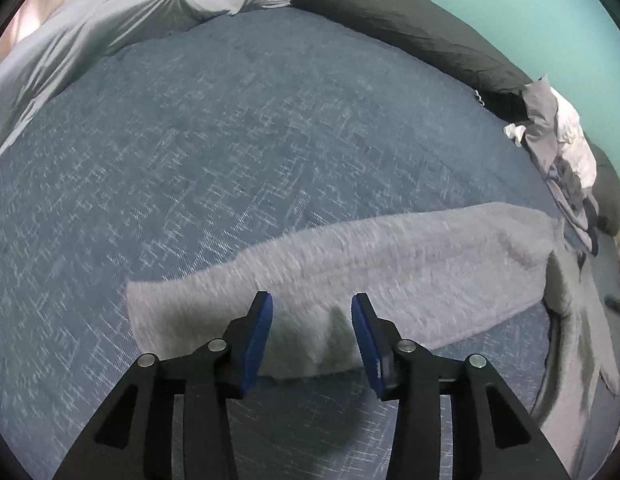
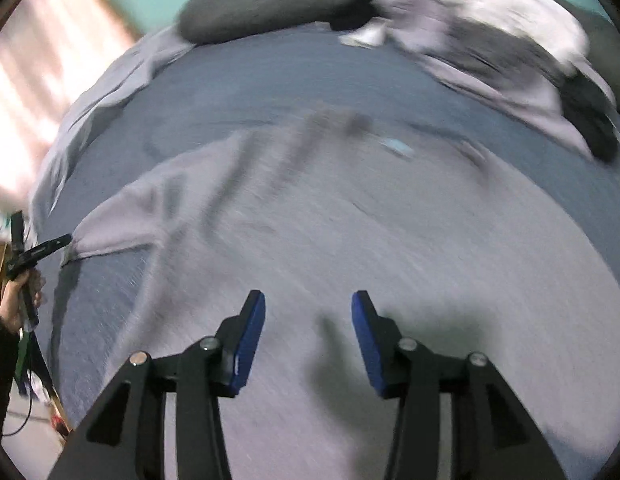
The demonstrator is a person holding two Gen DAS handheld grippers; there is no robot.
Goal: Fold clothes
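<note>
Basically, the grey fleece garment (image 2: 350, 240) lay spread flat on the blue bed (image 1: 230, 140), one sleeve (image 1: 350, 276) stretched out to the side in the left wrist view. Left gripper (image 1: 312, 304) hovered at the sleeve's near edge with fingers parted and nothing between them; right gripper (image 2: 308, 302) sat over the garment's body, fingers likewise apart and empty. Dark pillow (image 1: 410, 20) and a heap of other clothes (image 1: 558, 140) sat at the bed's far side; right wrist view was motion-blurred.
</note>
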